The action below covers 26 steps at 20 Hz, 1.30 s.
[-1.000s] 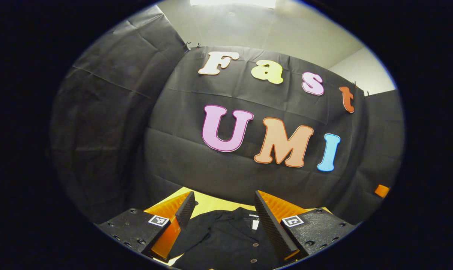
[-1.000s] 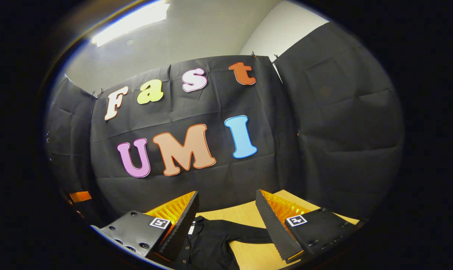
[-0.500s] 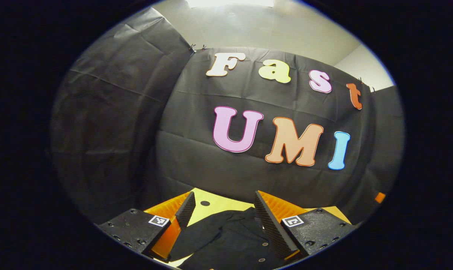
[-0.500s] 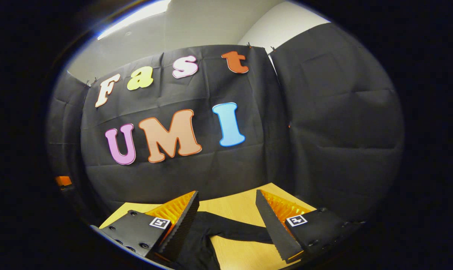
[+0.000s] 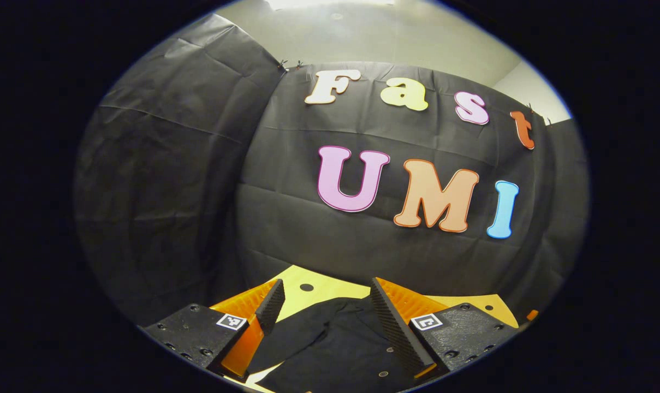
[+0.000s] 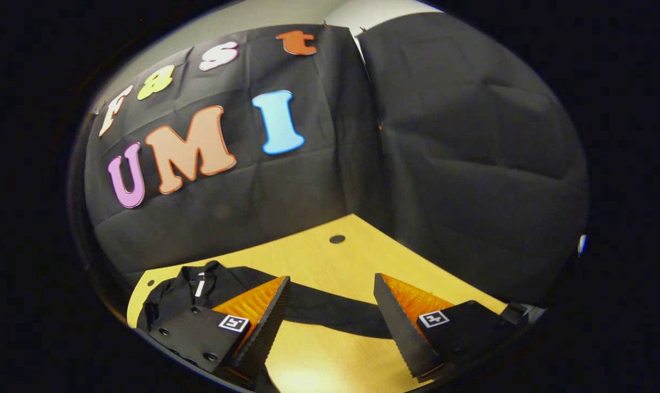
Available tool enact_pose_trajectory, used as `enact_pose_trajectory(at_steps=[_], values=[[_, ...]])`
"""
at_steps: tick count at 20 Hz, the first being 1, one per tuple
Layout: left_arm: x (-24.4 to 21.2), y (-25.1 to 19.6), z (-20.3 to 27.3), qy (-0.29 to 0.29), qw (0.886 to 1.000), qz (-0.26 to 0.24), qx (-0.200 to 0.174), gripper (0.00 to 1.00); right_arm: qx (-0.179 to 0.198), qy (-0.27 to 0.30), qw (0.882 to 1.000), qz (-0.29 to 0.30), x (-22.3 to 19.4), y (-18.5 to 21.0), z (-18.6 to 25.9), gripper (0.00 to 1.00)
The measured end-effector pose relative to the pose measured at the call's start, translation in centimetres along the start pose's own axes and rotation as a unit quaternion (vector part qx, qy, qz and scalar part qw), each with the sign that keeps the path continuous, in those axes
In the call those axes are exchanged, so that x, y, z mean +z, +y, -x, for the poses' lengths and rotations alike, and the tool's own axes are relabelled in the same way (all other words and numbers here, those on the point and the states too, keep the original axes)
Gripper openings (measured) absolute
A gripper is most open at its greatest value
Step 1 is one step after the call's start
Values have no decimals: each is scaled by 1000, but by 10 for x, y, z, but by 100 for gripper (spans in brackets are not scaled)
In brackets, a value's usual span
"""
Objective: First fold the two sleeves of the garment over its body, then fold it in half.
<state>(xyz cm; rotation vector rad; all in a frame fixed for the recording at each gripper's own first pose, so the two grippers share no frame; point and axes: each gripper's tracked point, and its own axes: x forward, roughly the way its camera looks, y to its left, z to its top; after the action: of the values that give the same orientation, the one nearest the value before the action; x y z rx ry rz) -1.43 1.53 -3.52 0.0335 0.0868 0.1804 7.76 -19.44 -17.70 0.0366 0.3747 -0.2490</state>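
A black button-up garment (image 5: pixel 330 344) lies flat on a yellow wooden table (image 5: pixel 302 297). In the left gripper view its body and one sleeve (image 5: pixel 294 338) lie below my left gripper (image 5: pixel 324 305), which hangs open above the cloth with nothing between its fingers. In the right gripper view the collar with a white tag (image 6: pixel 198 284) sits at the left, and the other sleeve (image 6: pixel 330 314) stretches right across the table. My right gripper (image 6: pixel 330 303) is open above that sleeve, apart from it.
The table (image 6: pixel 330 262) has a small round hole (image 6: pixel 337 238) near its far edge, also seen as a hole (image 5: pixel 306 287) in the left gripper view. Black cloth walls close the back and both sides.
Both grippers have tilted down toward the table. The right gripper view now takes in far more tabletop, the collar and the whole outstretched sleeve. Both stay open.
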Motion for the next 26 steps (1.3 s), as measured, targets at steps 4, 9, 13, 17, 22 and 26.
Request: enact_pose_trajectory(at_steps=[4, 9, 13, 17, 22, 26], values=[[-12, -7, 2, 16, 1000, -4, 1, 93, -39, 58, 998, -3, -43, -41, -45, 97], [-14, -11, 3, 17, 1000, -7, 3, 92, -53, 108, 992, -31, -78, -73, -80, 97], [-18, -15, 1, 21, 1000, -12, 1, 92, -66, 135, 988, -20, -103, -90, -94, 97], [-20, -26, 4, 22, 1000, -3, -14, 92, -71, 168, 983, -16, -128, -99, -102, 97], [-33, -38, 0, 37, 999, 4, -29, 93, -77, 158, 984, 23, -138, -101, -104, 98], [-42, -49, 1, 49, 998, 3, -45, 92, -79, 145, 986, 26, -139, -101, -103, 97]])
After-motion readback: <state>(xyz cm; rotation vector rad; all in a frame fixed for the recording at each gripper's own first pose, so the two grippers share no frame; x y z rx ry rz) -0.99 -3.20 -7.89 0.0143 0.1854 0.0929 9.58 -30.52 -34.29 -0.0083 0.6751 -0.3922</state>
